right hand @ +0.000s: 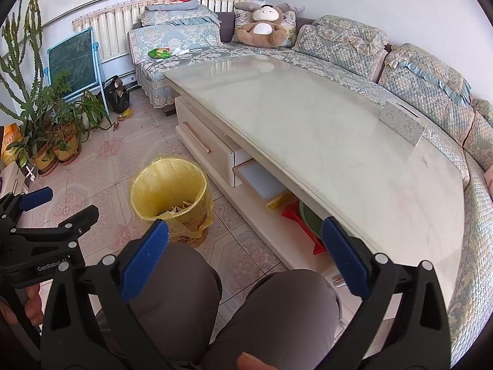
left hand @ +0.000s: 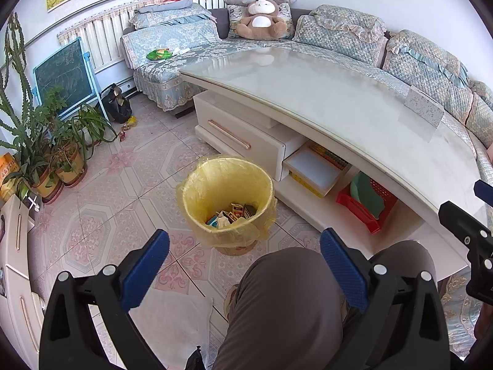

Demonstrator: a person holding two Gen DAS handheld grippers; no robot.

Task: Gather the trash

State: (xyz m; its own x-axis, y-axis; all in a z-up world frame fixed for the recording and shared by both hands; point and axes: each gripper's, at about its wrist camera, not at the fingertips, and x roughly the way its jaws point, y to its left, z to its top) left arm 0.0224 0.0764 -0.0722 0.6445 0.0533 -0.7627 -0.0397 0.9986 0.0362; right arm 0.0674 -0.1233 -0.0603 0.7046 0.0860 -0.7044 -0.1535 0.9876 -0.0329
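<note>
A waste bin lined with a yellow bag (left hand: 227,197) stands on the tiled floor beside the coffee table; it also shows in the right wrist view (right hand: 171,195). Several scraps of trash (left hand: 231,214) lie at its bottom. My left gripper (left hand: 245,243) is open and empty, held above the person's knee, just short of the bin. My right gripper (right hand: 245,231) is open and empty, above the person's knees, right of the bin. The left gripper's fingers (right hand: 35,199) show at the right view's left edge. A green wrapper (left hand: 157,54) lies on the far sofa.
A long glass-topped coffee table (left hand: 323,98) runs along the right, with a drawer, a shelf and a red basket (left hand: 366,203) below. A patterned tissue box (right hand: 400,121) sits on the table. Potted plants (left hand: 58,154), a chalkboard and a black bag stand at left. A plush bear sits on the sofa.
</note>
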